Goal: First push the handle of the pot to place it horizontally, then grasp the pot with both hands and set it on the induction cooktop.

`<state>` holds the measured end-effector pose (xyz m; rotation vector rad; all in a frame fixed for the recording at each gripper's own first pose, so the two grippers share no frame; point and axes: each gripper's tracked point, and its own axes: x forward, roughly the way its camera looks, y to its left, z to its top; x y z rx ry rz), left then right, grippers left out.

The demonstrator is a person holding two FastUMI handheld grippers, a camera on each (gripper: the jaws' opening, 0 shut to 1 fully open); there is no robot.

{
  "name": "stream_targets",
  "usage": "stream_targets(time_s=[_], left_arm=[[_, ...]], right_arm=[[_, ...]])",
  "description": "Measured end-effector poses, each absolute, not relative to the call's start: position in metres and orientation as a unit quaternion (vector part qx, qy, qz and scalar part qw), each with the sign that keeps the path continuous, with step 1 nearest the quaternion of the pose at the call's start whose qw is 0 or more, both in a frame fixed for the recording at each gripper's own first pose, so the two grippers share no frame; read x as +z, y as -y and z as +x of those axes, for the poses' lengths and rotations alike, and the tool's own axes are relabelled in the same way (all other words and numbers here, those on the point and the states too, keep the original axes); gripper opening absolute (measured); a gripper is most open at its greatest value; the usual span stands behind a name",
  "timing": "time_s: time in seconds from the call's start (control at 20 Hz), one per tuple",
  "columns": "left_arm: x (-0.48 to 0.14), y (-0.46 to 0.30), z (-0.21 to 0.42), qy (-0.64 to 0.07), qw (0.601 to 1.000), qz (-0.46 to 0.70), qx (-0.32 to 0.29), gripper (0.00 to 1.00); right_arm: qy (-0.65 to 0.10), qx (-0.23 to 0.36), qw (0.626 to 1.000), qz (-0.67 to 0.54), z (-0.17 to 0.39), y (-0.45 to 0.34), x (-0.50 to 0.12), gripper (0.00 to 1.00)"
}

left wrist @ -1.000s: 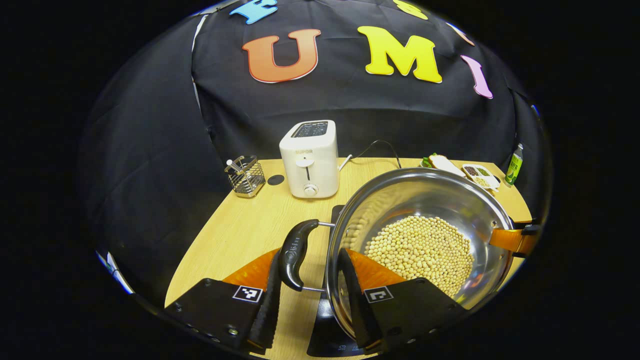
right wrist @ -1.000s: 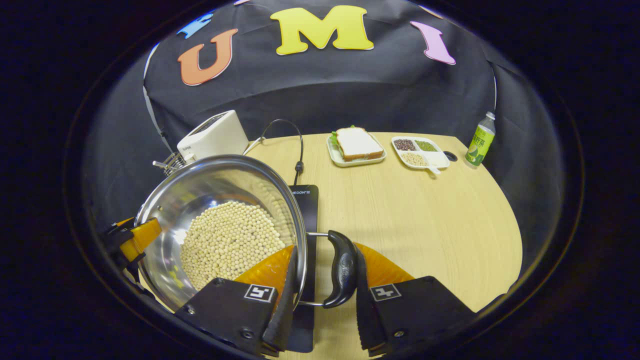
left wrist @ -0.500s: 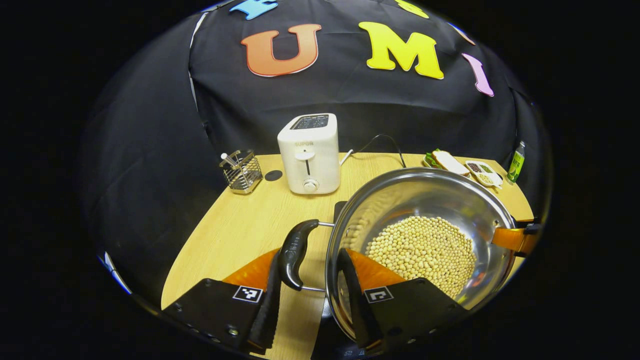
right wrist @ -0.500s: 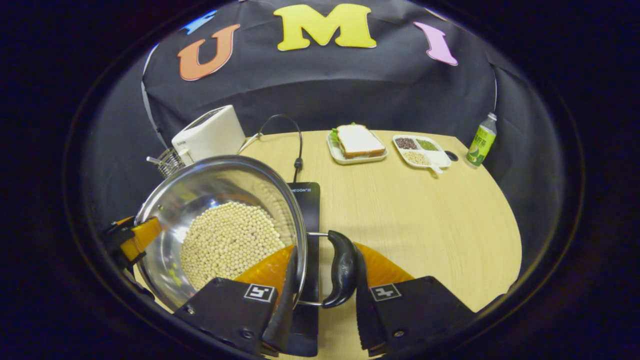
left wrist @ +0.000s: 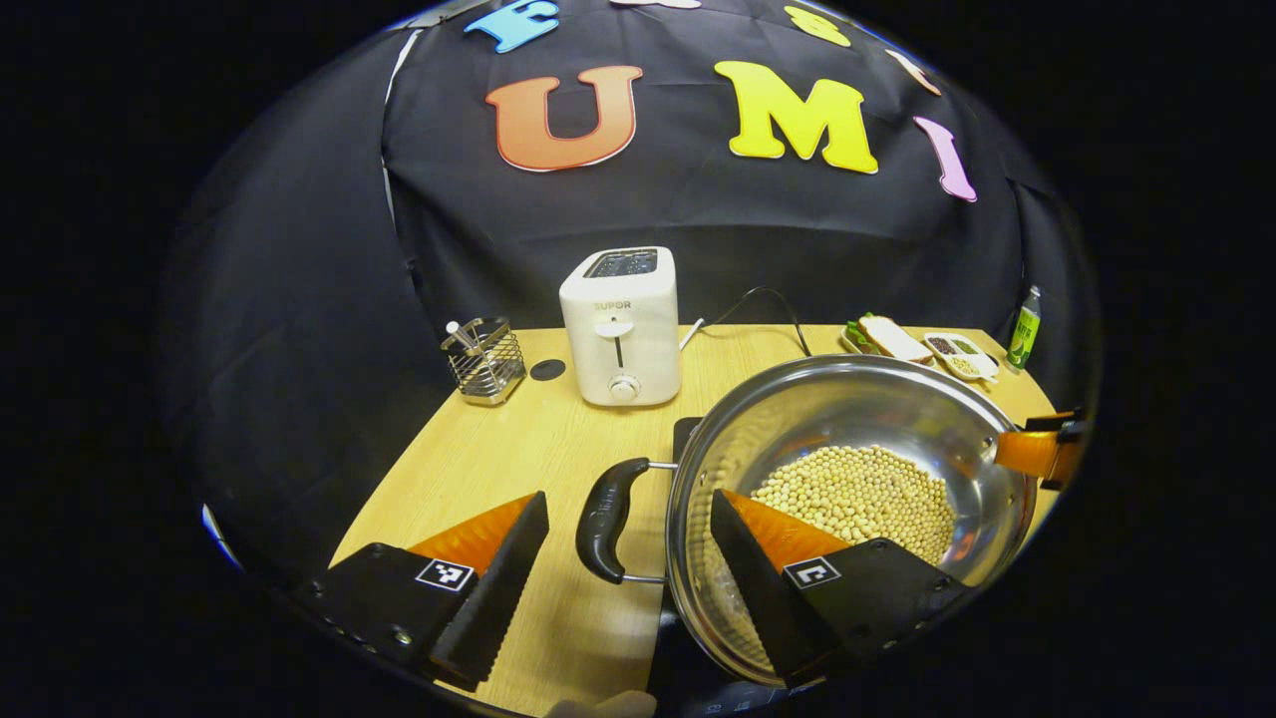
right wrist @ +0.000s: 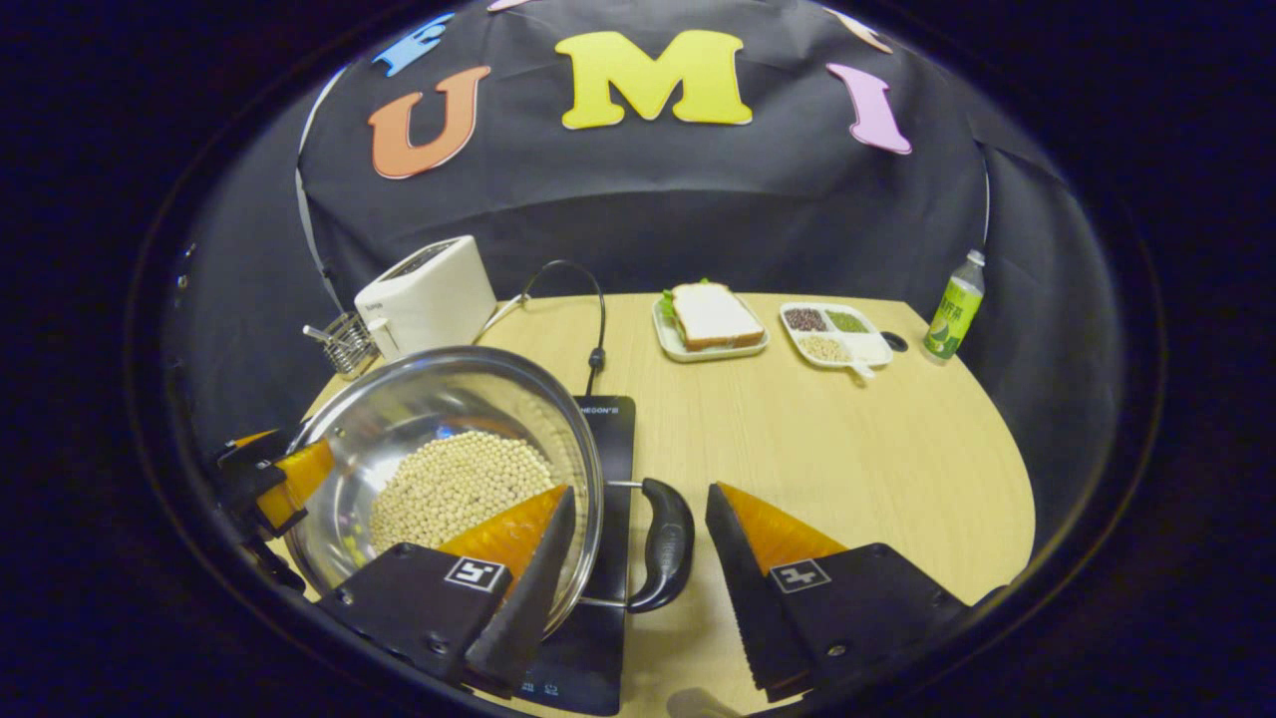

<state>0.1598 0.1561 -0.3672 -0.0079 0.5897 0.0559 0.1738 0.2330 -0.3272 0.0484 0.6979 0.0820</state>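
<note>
Light wooden worktop [right wrist: 847, 449] bearing flat black induction cooktop [right wrist: 608, 449], on which sits round stainless-steel pot [left wrist: 847, 419] of pale beans, each black side handle [left wrist: 606, 519] lying loose between the spread-open left tongs [left wrist: 628, 553] and right tongs [right wrist: 638, 553].

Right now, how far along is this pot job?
Nearly finished. The pot of beans sits on the induction cooktop, its handles lying level. Both the left gripper and right gripper have opened their jaws off the handles. All that looks left is drawing the grippers away.
</note>
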Motion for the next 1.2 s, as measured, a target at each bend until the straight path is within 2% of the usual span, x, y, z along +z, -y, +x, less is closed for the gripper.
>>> stream_targets(time_s=[0.15, 0.55, 0.75, 1.2], left_arm=[[-0.366, -0.155, 0.157, -0.290, 0.956, -0.011, 0.034, 0.97], [-0.334, -0.160, 0.150, -0.265, 0.963, 0.004, 0.045, 0.96], [-0.283, -0.157, 0.142, -0.228, 0.972, 0.010, 0.054, 0.97], [-0.135, -0.100, 0.109, -0.131, 0.990, 0.002, 0.044, 0.97]], right_arm=[[-0.336, 0.048, 0.940, 0.014, 0.173, -0.236, -0.322, 0.93], [-0.302, 0.067, 0.951, -0.010, 0.169, -0.236, -0.292, 0.93], [-0.278, 0.072, 0.958, -0.014, 0.164, -0.219, -0.255, 0.93], [-0.186, 0.065, 0.979, -0.043, 0.125, -0.139, -0.141, 0.92]])
